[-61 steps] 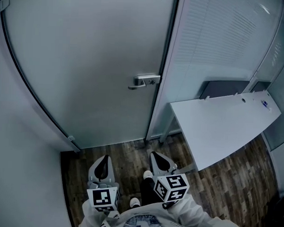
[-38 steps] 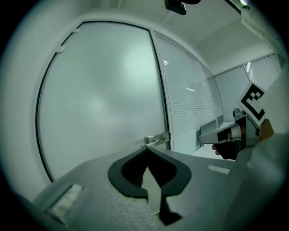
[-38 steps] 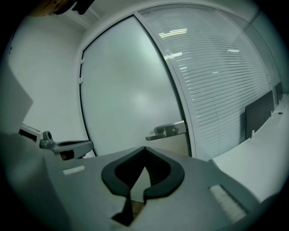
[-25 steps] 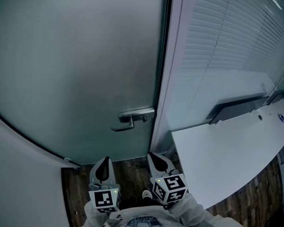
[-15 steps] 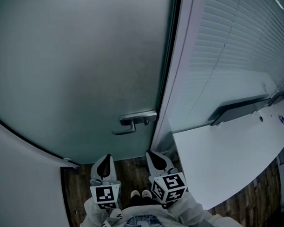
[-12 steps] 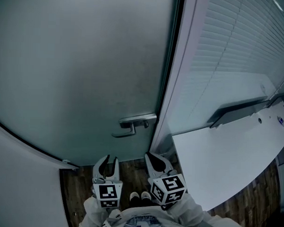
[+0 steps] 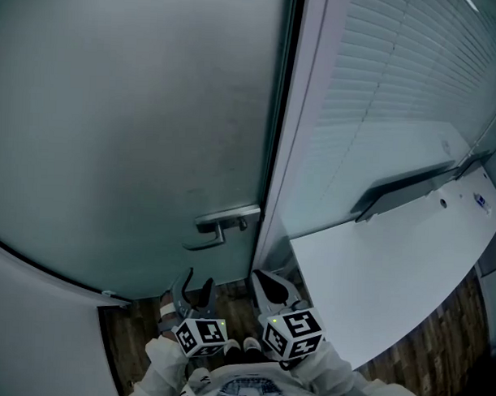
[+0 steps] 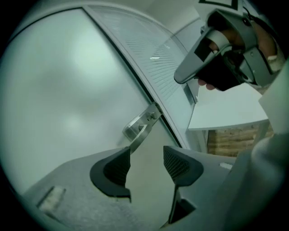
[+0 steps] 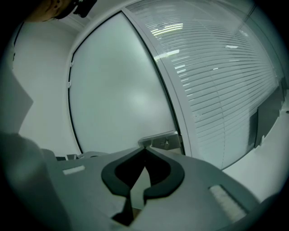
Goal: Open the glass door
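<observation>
Opens the left tongs point(image 8: 146, 168) wide, ribbed black pads point(image 8: 177, 163) around nothing. Holds the right tongs point(image 9: 145, 152) pinched shut, empty. Faces, just beyond, a flat metal lever handle point(image 8: 141, 126) on the frosted glass door point(image 7: 137, 108), seemingly closed; to its right, slatted blinds point(image 7: 398, 85) and a smooth white desk point(image 7: 392, 271).

Dim, bluish light; fisheye bending at edges; ceiling-light glare on blinds point(image 9: 216, 67)
</observation>
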### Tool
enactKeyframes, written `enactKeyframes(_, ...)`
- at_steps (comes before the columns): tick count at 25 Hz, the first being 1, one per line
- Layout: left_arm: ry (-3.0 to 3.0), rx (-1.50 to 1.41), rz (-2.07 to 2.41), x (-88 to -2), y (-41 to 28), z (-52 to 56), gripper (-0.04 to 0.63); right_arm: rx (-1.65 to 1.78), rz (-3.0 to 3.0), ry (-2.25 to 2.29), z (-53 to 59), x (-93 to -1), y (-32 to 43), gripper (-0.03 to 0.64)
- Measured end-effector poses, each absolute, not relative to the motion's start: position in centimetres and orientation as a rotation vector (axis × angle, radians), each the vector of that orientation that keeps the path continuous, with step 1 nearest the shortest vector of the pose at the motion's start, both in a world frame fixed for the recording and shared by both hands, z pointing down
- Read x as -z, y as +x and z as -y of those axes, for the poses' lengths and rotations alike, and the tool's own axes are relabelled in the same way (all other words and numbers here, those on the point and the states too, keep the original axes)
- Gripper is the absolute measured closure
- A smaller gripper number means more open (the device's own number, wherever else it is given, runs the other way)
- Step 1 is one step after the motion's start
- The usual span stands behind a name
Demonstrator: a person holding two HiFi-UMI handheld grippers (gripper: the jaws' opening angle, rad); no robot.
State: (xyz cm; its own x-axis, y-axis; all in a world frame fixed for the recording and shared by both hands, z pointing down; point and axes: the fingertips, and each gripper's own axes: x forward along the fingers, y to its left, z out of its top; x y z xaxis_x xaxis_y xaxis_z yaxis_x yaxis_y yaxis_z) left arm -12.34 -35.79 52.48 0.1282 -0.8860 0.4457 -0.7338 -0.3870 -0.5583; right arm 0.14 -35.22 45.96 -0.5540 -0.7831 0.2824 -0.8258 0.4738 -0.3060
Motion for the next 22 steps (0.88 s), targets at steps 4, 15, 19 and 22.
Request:
enactKeyframes(4, -1.998, 1.197, -1.484, -52.7, -12.2, 38.3, 0.354, -0.640, 2.569, 1.479, 35.3, -46.4, 1.6, 0.612)
enactKeyframes(15, -1.838, 1.295, -1.268, -54.9, -11.3, 43.9, 0.357, -0.663, 2.520, 1.532, 35.4, -47.3, 3.2, 0.612)
enactKeyframes(19, -1.802, 1.326, -1.184, -55.4, -10.7, 45.0, 0.360, -0.668, 2.517, 1.528, 35.5, -47.5, 3.0, 0.612)
enactKeyframes(22, -1.778, 1.344, -1.147, -55.9, -10.6, 45.3, 0.380, -0.667, 2.515, 1.524, 35.5, -47.6, 2.9, 0.612)
